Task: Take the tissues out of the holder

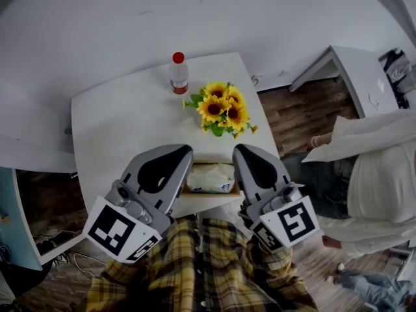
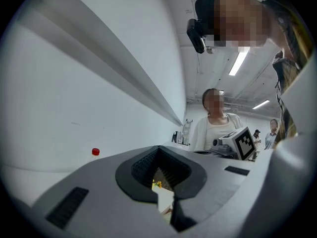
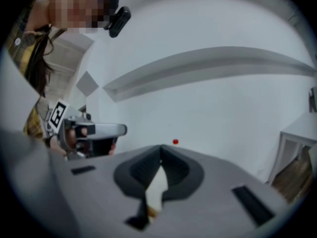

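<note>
Your left tool (image 1: 184, 153) and right tool (image 1: 240, 151) each have their jaws pressed together, holding nothing. They flank the tissues (image 1: 210, 177), a soft, white, slightly crumpled pack. The pack sits in what looks like a shallow wooden holder (image 1: 209, 193) at the near edge of the white surface (image 1: 110, 129). Farther back stand sunflowers (image 1: 222, 108) and a red-capped bottle (image 1: 178, 75).
</note>
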`<state>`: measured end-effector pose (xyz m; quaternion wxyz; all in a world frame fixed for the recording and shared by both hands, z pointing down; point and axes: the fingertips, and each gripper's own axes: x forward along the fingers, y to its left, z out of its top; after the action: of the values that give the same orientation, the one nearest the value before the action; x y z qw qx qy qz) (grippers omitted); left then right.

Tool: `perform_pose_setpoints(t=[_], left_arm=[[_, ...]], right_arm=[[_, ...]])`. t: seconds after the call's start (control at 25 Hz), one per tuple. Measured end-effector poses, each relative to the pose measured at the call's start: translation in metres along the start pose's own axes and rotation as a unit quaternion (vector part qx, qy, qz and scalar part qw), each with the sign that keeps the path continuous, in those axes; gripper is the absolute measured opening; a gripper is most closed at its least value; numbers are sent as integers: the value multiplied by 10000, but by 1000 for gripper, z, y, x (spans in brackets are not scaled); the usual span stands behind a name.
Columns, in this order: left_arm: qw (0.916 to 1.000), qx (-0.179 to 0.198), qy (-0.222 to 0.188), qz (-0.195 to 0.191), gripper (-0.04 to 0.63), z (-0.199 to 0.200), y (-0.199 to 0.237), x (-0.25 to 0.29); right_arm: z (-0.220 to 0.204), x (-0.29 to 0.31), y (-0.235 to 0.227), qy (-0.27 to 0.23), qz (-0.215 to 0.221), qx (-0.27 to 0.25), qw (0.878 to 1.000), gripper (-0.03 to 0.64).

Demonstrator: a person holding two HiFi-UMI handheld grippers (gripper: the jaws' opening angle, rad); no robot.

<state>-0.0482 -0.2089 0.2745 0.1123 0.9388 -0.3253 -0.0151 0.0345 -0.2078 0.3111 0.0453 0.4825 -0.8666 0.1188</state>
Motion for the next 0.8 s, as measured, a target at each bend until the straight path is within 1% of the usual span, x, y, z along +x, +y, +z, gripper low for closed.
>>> perform_pose_setpoints(t=[0.24, 0.4, 0.44, 0.52, 0.64, 0.8], left_arm=[[9999, -88, 4, -89, 18, 5, -12, 22], [10000, -72, -16, -44, 20, 8, -14, 33], [10000, -59, 21, -52, 25, 7, -15, 35], [9999, -49, 93, -80, 57, 6, -17, 37], [9999, -30, 113, -82, 71, 6, -17, 39], [9997, 67, 204, -74, 112, 5, -18, 41]], right_arm=[[10, -5, -20, 26, 51, 13, 10000, 10], [16, -5, -29, -2, 102, -12, 9999, 10], [16, -5, -30, -1, 117, -14, 9999, 10], [16, -5, -31, 5, 140, -20, 9999, 9], [18, -4, -33, -18, 162, -61, 9998, 10], [20, -4, -33, -51, 186, -95, 9998, 10]])
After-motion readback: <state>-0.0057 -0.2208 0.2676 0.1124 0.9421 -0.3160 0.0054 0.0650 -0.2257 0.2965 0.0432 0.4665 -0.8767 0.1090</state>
